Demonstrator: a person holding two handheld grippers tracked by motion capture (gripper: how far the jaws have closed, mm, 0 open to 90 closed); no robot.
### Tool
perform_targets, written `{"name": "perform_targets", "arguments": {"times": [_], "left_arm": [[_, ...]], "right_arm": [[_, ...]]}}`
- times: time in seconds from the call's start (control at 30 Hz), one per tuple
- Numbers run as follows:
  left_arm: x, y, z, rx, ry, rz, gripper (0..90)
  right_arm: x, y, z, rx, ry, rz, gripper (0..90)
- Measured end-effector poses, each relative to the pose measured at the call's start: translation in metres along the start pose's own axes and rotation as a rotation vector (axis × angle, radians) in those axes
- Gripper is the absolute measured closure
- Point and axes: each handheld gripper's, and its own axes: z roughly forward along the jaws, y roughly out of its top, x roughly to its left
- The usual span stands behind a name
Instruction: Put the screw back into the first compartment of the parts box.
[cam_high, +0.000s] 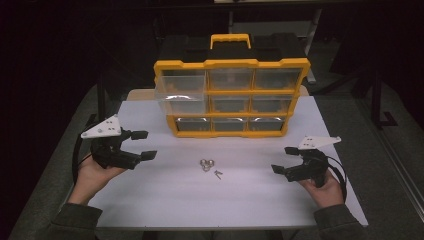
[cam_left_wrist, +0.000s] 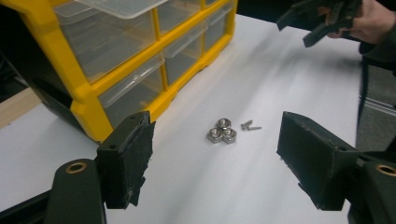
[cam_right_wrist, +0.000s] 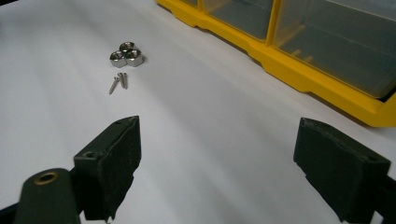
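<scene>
Three steel hex nuts (cam_high: 206, 164) lie bunched together mid-table, with two small screws (cam_high: 218, 173) just to their right. The nuts (cam_left_wrist: 222, 131) and screws (cam_left_wrist: 250, 125) lie beyond my left gripper (cam_left_wrist: 215, 163), whose jaws stand wide apart with nothing between them. In the high view that left gripper (cam_high: 144, 145) hovers left of the nuts. My right gripper (cam_high: 284, 160) is held to their right, open and empty. From the right gripper (cam_right_wrist: 217, 168) the nuts (cam_right_wrist: 126, 54) and screws (cam_right_wrist: 119, 81) lie ahead at upper left.
A yellow and black organiser (cam_high: 231, 95) with clear drawers stands at the back of the white table (cam_high: 175, 200); its upper left drawer (cam_high: 181, 90) is pulled out. The organiser (cam_left_wrist: 116, 60) is close on the left gripper's left side. The table edges drop to dark floor.
</scene>
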Motion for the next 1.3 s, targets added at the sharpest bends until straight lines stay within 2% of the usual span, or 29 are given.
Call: {"name": "perform_targets", "arguments": {"times": [0.13, 0.27, 0.3, 0.4, 0.43, 0.6, 0.67, 0.7, 0.83, 0.93, 1.0, 1.1, 1.17, 1.3], "left_arm": [[-0.004, -0.007, 0.005, 0.006, 0.025, -0.007, 26.5], [-0.006, -0.011, 0.008, 0.009, 0.035, -0.013, 26.5], [-0.008, -0.018, 0.013, 0.008, 0.048, -0.032, 26.5], [-0.007, -0.023, 0.016, 0.028, 0.050, -0.024, 26.5], [-0.009, -0.026, 0.019, 0.022, 0.054, -0.039, 26.5], [-0.013, -0.036, 0.029, 0.082, 0.077, -0.009, 24.0], [-0.014, -0.040, 0.031, 0.071, 0.069, -0.024, 24.3], [-0.013, -0.042, 0.032, 0.082, 0.069, -0.020, 24.6], [-0.013, -0.049, 0.033, 0.071, 0.072, -0.031, 24.6], [-0.013, -0.051, 0.035, 0.076, 0.087, -0.031, 24.9], [-0.011, -0.054, 0.037, 0.070, 0.092, -0.030, 26.6], [-0.009, -0.056, 0.038, 0.058, 0.096, -0.040, 26.6], [-0.008, -0.059, 0.038, 0.043, 0.099, -0.060, 26.6], [-0.006, -0.062, 0.038, 0.034, 0.105, -0.061, 26.5]], "right_arm": [[0.002, 0.005, 0.002, 0.014, 0.043, 0.007, 14.0], [0.007, 0.012, 0.004, 0.026, 0.053, -0.015, 14.6], [0.010, 0.018, 0.005, 0.028, 0.066, -0.023, 19.0], [0.013, 0.024, 0.008, 0.034, 0.079, -0.035, 20.2], [0.014, 0.025, 0.009, 0.033, 0.081, -0.039, 20.7], [0.017, 0.035, 0.022, 0.080, 0.102, -0.033, 24.5], [0.018, 0.038, 0.027, 0.092, 0.109, -0.042, 26.9], [0.019, 0.040, 0.029, 0.098, 0.113, -0.048, 27.8], [0.024, 0.048, 0.040, 0.117, 0.135, -0.068, 33.9], [0.029, 0.054, 0.051, 0.152, 0.153, -0.091, 41.3], [0.031, 0.056, 0.060, 0.172, 0.175, -0.090, 45.6], [0.034, 0.058, 0.067, 0.190, 0.175, -0.106, 47.4], [0.037, 0.060, 0.077, 0.189, 0.193, -0.112, 48.6], [0.044, 0.065, 0.093, 0.223, 0.202, -0.126, 53.7]]}}
